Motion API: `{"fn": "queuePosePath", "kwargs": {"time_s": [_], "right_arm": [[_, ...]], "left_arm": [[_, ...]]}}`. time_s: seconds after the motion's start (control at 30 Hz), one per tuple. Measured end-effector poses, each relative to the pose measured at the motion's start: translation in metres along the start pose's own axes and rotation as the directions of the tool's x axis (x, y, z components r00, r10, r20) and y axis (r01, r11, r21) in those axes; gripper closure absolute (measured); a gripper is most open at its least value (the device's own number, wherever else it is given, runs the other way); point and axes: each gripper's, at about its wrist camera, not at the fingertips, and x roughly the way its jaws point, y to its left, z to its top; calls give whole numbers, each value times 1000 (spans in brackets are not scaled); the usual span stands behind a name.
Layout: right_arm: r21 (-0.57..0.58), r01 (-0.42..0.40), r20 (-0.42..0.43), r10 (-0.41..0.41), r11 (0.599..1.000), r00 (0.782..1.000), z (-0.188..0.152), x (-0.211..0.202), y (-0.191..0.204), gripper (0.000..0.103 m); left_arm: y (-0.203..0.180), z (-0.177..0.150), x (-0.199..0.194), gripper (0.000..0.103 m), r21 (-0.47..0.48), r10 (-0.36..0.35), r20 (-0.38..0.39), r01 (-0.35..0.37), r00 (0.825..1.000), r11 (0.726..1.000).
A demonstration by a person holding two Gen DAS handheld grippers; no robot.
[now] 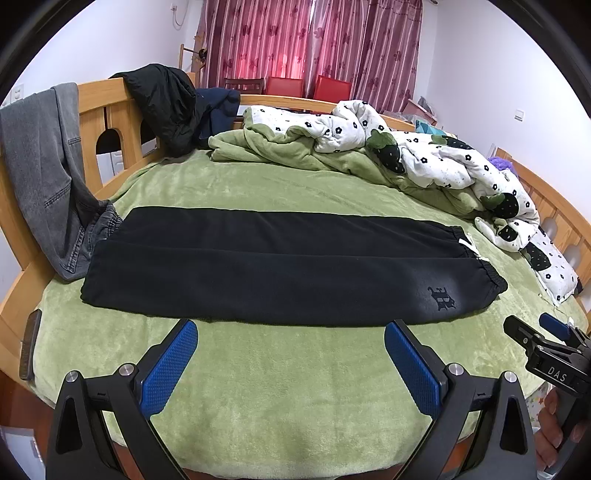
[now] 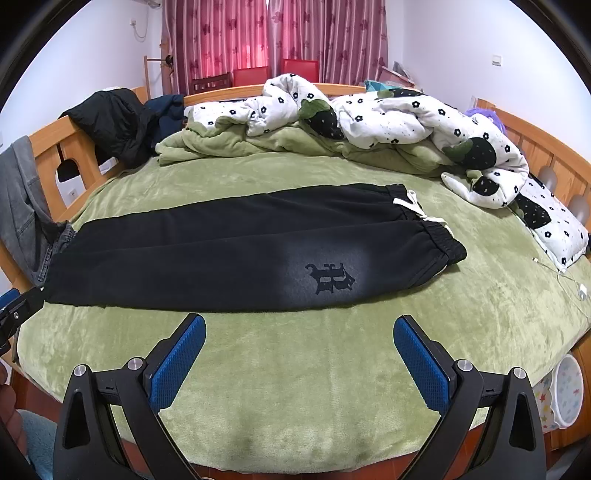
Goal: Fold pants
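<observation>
Pants point(image 1: 280, 266) lie flat on the blanket point(image 1: 295, 369), folded lengthwise, just ahead of both grippers. Left gripper point(image 1: 290, 365) is held spread and empty short of the near edge; right gripper point(image 2: 299, 360) likewise, with the waistband point(image 2: 439, 240) ahead to its right.

Risks judged: only the top layer could be pinched, splitting the stacked legs; plush blanket could be caught with the hem; the drawstring point(image 2: 410, 203) could trail out.

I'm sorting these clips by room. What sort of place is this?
Most likely a bedroom at home: a wooden bed frame, a rumpled quilt on a green blanket, and drawn curtains behind.
</observation>
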Motion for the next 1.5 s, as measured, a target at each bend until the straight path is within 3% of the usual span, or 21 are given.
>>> {"fn": "queuePosePath", "kwargs": {"time_s": [1.5], "right_arm": [[-15,-18,10,18,1000,1000,3,-2,4,3]], "left_arm": [[-13,-10,12,2,-14,-29,-18,28,999,1000]]}}
